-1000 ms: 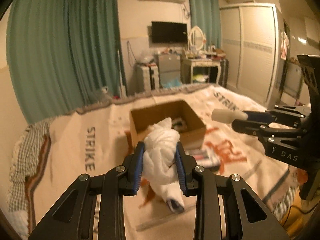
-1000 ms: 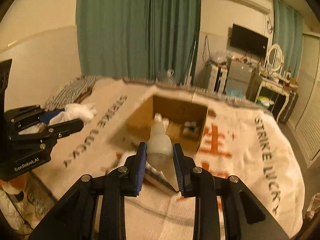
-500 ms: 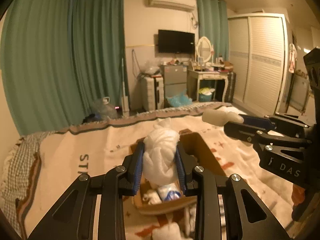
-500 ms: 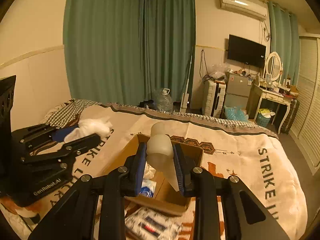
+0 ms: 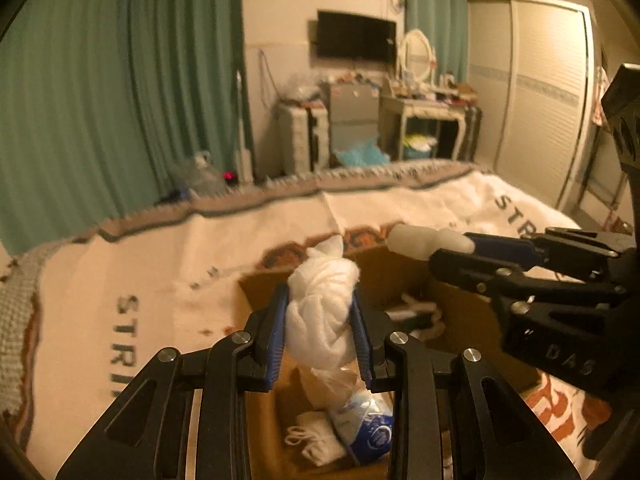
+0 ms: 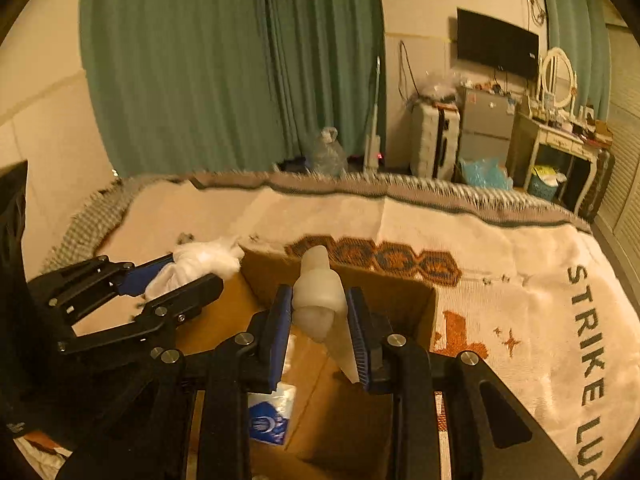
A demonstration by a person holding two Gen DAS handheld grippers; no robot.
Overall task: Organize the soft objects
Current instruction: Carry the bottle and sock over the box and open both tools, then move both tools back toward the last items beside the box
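Observation:
My left gripper [image 5: 320, 332] is shut on a bunched white cloth [image 5: 322, 316] and holds it above the open cardboard box [image 5: 472, 320]. My right gripper [image 6: 320, 332] is shut on a pale translucent soft bottle [image 6: 318, 300], also over the box [image 6: 400, 300]. The right gripper shows at the right of the left wrist view [image 5: 452, 246], the left gripper at the left of the right wrist view [image 6: 196, 268]. Inside the box lie a blue-and-white packet [image 5: 368, 428] and a small white cloth [image 5: 312, 440].
The box sits on a bed covered by a cream blanket [image 6: 540, 272] with "STRIKE" lettering. Green curtains [image 6: 224, 60], a TV [image 6: 496, 44], a dressing table [image 6: 560, 136] and a wardrobe [image 5: 536, 92] lie beyond the bed's far edge.
Both grippers have moved forward and down over the box with their loads. The box now fills the lower part of both views. Neither grip has changed.

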